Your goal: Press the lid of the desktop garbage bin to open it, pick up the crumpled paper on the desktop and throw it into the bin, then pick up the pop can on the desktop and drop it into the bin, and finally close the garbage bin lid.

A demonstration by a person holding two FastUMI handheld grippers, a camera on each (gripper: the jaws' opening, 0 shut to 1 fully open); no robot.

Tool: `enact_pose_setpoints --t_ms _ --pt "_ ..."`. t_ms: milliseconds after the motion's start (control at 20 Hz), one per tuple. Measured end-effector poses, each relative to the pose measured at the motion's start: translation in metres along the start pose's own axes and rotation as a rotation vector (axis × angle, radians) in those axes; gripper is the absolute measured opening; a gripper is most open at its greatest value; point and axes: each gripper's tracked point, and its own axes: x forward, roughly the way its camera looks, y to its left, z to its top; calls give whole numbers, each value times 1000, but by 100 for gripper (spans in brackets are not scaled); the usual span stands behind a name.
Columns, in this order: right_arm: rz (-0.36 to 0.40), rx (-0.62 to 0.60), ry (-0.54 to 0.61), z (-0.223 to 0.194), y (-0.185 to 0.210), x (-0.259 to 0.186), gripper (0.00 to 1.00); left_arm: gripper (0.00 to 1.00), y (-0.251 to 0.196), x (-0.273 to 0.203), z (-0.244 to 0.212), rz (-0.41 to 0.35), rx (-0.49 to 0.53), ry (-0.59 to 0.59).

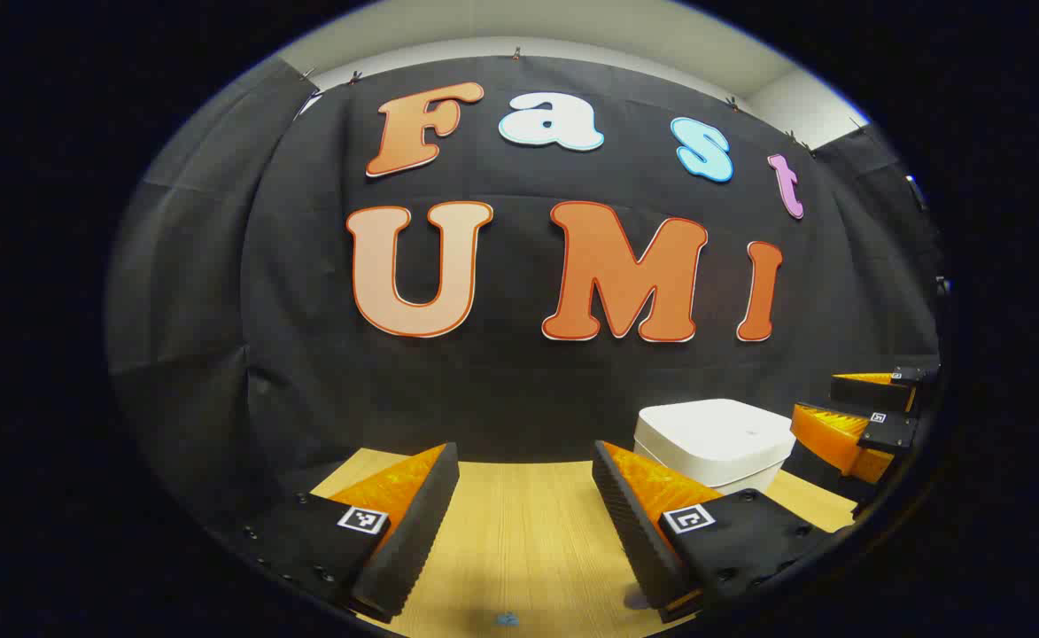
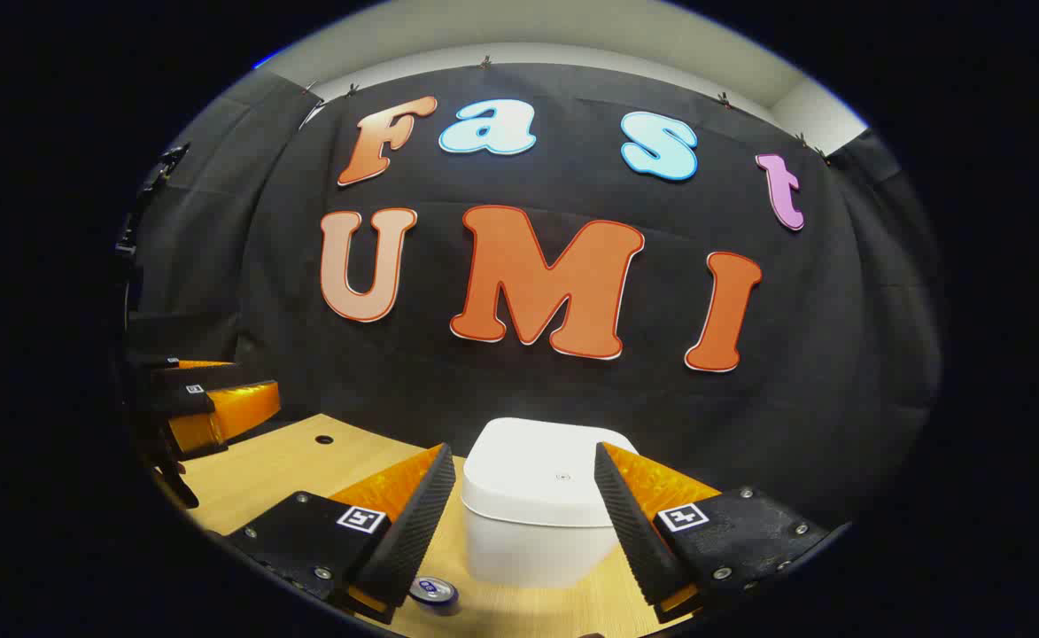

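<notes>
Bin (image 2: 541, 501) stands lid-down at lower centre of the right gripper view, pop can (image 2: 433, 591) just before it at bottom edge. Right gripper (image 2: 523, 509) and left gripper (image 1: 528, 518) gape wide, holding nothing. An off-centre press might shove the bin into the can.

Wooden tabletop (image 1: 528, 523), small hole (image 2: 324, 439) near left edge; black cloth wall (image 1: 306, 372) behind.

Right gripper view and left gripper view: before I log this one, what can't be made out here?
- Pop can, right gripper view: just its top shows; the body is cut off by the image's lower edge and the right gripper.
- Garbage bin: the gripper's fingers cover its sides; in the left gripper view, the left gripper covers the bin's lower left.
- Small blue speck, left gripper view: too small to identify.
</notes>
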Motion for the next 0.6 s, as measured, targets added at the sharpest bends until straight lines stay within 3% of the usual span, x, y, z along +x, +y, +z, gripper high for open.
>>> enact_pose_setpoints --t_ms 150,200,600 --pt "13 15 2 0 -3 6 95 100 -4 -2 1 5 6 5" --pt "18 16 -1 1 -3 9 95 96 -6 -2 -4 5 6 15" --pt "27 30 0 2 -13 20 96 97 -6 1 -5 44 20 18"
